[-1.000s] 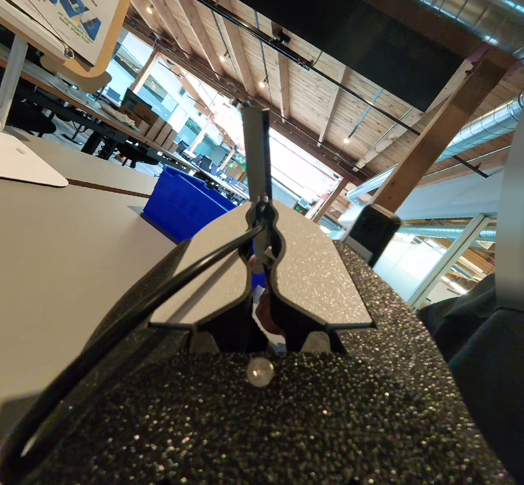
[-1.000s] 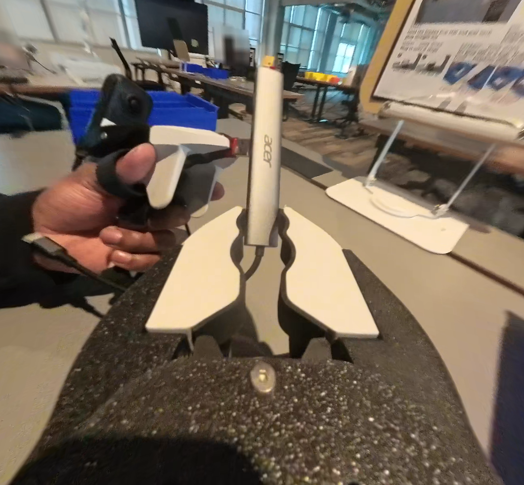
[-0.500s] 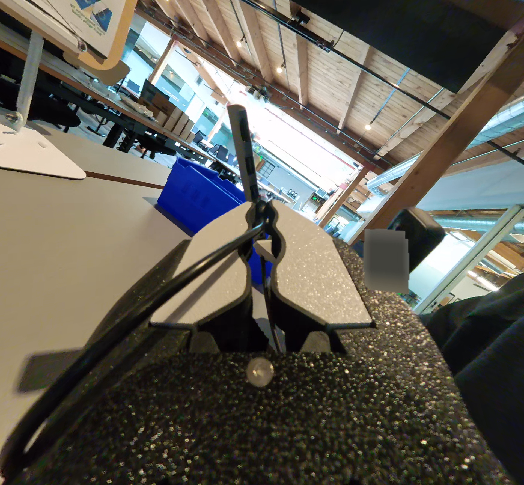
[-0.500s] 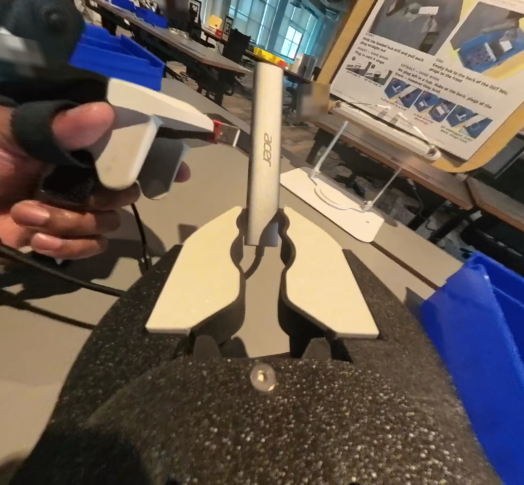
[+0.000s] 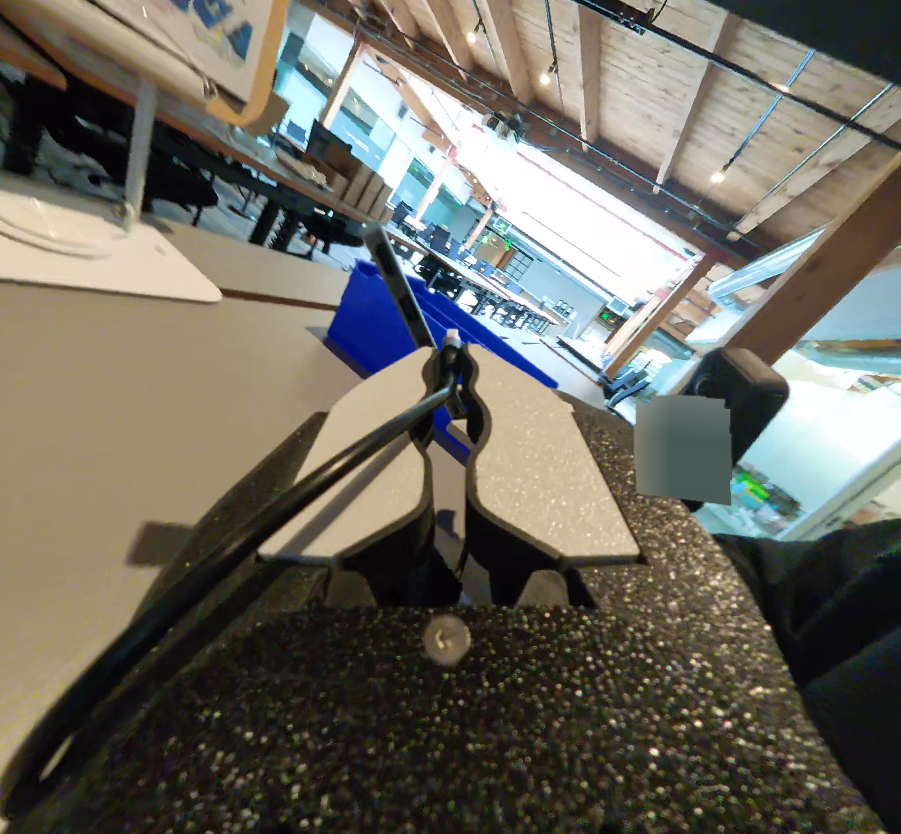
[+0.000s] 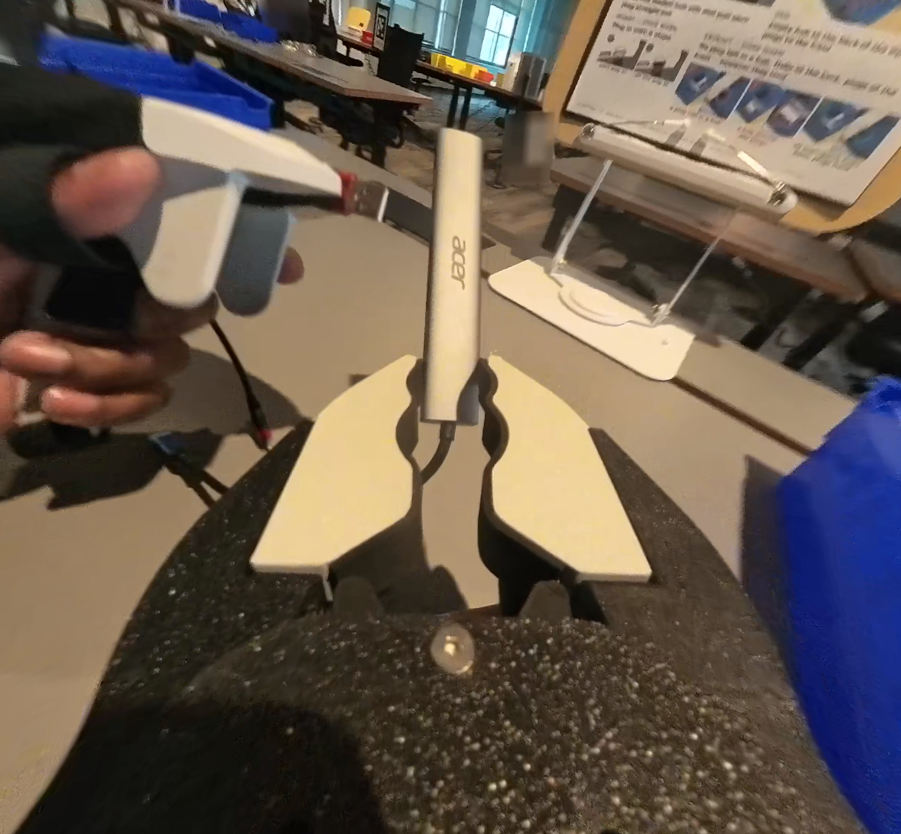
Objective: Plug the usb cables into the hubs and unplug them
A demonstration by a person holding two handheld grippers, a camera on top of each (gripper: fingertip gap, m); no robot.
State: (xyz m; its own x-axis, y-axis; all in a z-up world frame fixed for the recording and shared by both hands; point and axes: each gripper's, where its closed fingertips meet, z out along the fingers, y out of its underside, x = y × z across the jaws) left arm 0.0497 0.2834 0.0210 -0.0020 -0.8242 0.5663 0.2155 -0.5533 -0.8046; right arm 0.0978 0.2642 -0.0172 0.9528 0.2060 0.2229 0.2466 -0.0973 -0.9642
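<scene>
Since the last frame, the plug [image 6: 366, 196] I hold has drawn back from the hub [image 6: 451, 274]; a gap now shows between them. Right gripper [image 6: 449, 386] clenched on the hub's lower end, hub nearly upright, its lead [image 6: 435, 457] curling down between the jaws. Left gripper [image 5: 451, 371] clamped on the plug, tip pointing at the hub's side; black cable [image 5: 302, 484] trails back over it. Table [image 5: 122, 396] below; blue bin [image 5: 385, 328] beyond, poster stand [image 6: 634, 284] behind the hub.
</scene>
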